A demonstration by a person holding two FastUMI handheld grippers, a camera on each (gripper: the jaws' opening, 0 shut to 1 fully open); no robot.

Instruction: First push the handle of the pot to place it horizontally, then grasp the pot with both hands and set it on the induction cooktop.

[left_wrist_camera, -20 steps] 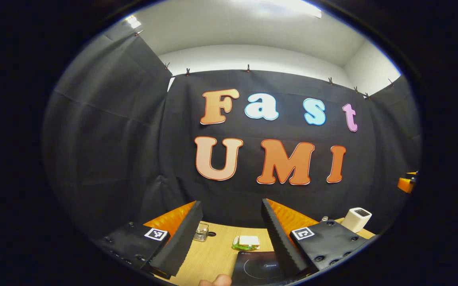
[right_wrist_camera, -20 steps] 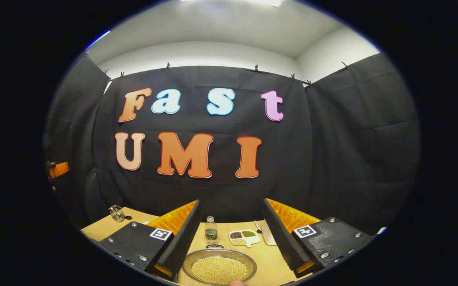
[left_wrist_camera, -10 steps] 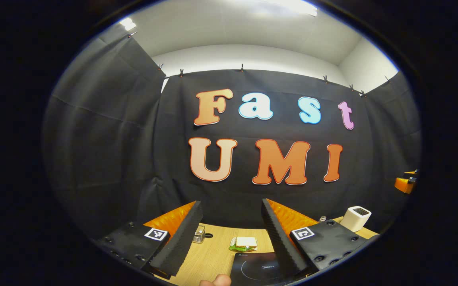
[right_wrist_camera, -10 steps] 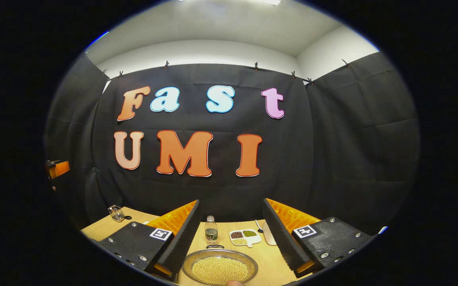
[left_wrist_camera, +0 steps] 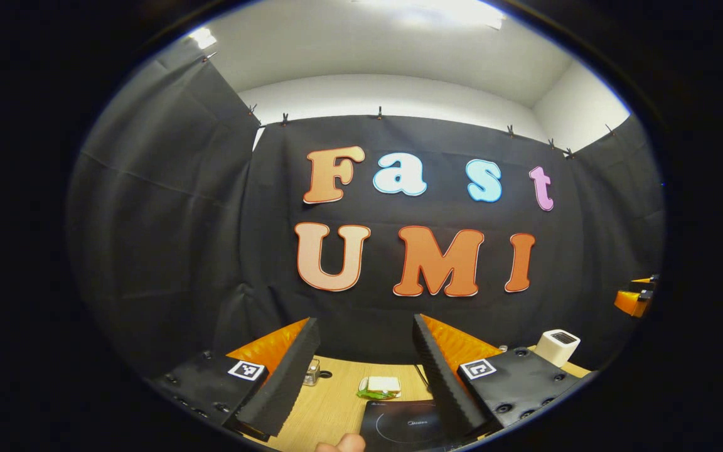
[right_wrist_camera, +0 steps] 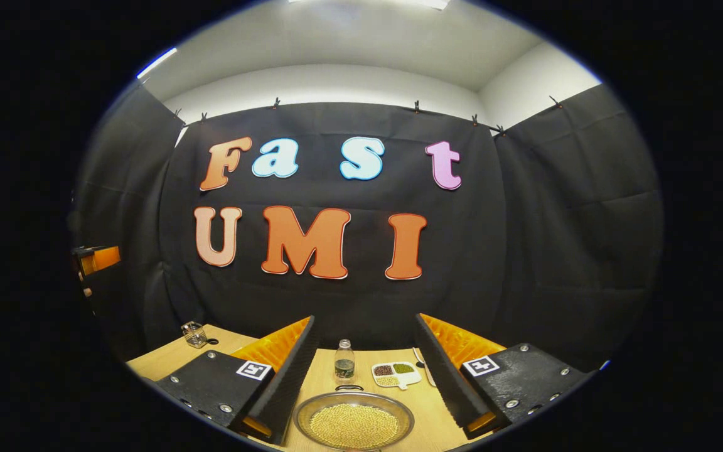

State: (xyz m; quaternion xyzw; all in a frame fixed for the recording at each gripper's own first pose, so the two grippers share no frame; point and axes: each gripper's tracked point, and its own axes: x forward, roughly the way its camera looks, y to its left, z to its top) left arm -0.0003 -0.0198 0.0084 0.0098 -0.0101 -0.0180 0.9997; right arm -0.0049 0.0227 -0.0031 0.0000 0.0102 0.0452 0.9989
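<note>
- I am holding both claws high over the wooden table (right_wrist_camera: pixel 167 358), looking out level along it toward the booth's back wall, and neither is touching anything.
- My left gripper (left_wrist_camera: pixel 364 367) is standing wide, nothing between its fingers; the induction cooktop (left_wrist_camera: pixel 399 427) is lying dark and flat on the table just beneath and ahead of it.
- My right gripper (right_wrist_camera: pixel 364 364) is also gaping wide and empty, and the pot (right_wrist_camera: pixel 354 425) is sitting on the table right below it, a shallow metal pan filled with small yellow beans.
- I am judging the pot as stiff, smooth-sided and slippery, and made heavy by the beans, which will be rolling if I tilt it; I am planning to pinch the rim on opposite sides and keep it level.
- The handle (right_wrist_camera: pixel 349 388) is showing as a small loop at the pot's far rim; that is where I would be pushing first.
- Farther off, a bottle (right_wrist_camera: pixel 344 363) and a divided dish (right_wrist_camera: pixel 396 374) are standing behind the pot, and a white box (left_wrist_camera: pixel 557 346), a sandwich (left_wrist_camera: pixel 379 388) and a glass (left_wrist_camera: pixel 312 371) are sitting behind the cooktop.
- Against the earlier frames, both views are drifting only slightly: the sandwich and glass are sliding left, the bottle and dish right, and the fingers are staying equally spread.
</note>
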